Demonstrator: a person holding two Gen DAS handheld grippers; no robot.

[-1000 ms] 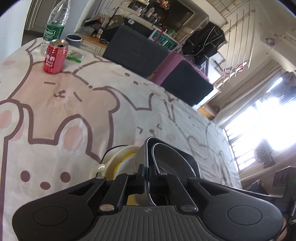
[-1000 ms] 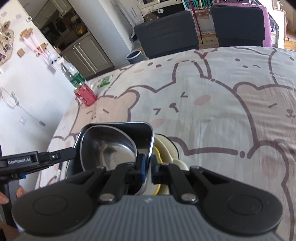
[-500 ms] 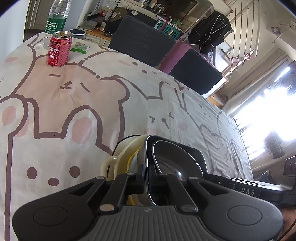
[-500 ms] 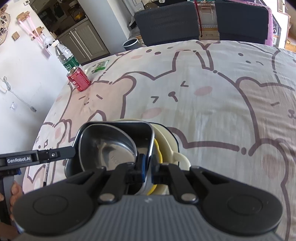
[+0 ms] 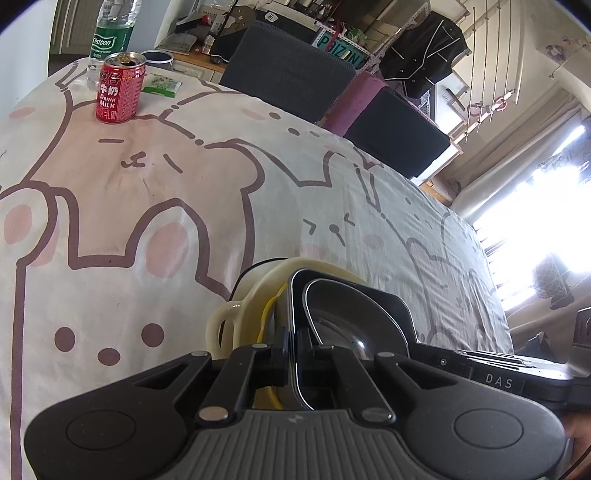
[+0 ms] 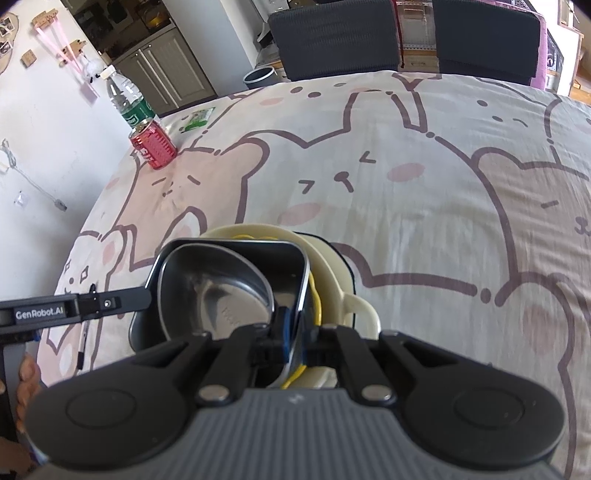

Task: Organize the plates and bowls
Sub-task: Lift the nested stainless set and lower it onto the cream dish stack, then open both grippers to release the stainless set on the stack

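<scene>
Near table edge: my left gripper (image 5: 295,354) clamps dark square tray (image 6: 236,254) rim.
Right gripper (image 6: 295,332): pinching opposite rim.
Steel bowl (image 6: 218,291): inside tray.
Cream bowl (image 6: 332,273): under tray, on tablecloth (image 6: 424,206).
Far corner: red can (image 5: 119,92), water bottle (image 5: 110,33).

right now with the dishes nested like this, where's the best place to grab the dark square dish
By its thin upright rim, from opposite sides, one finger inside and one outside. The dark square dish sits in the cream bowl with the steel bowl inside, so only the rim is free. The left gripper and right gripper already pinch it that way.
</scene>
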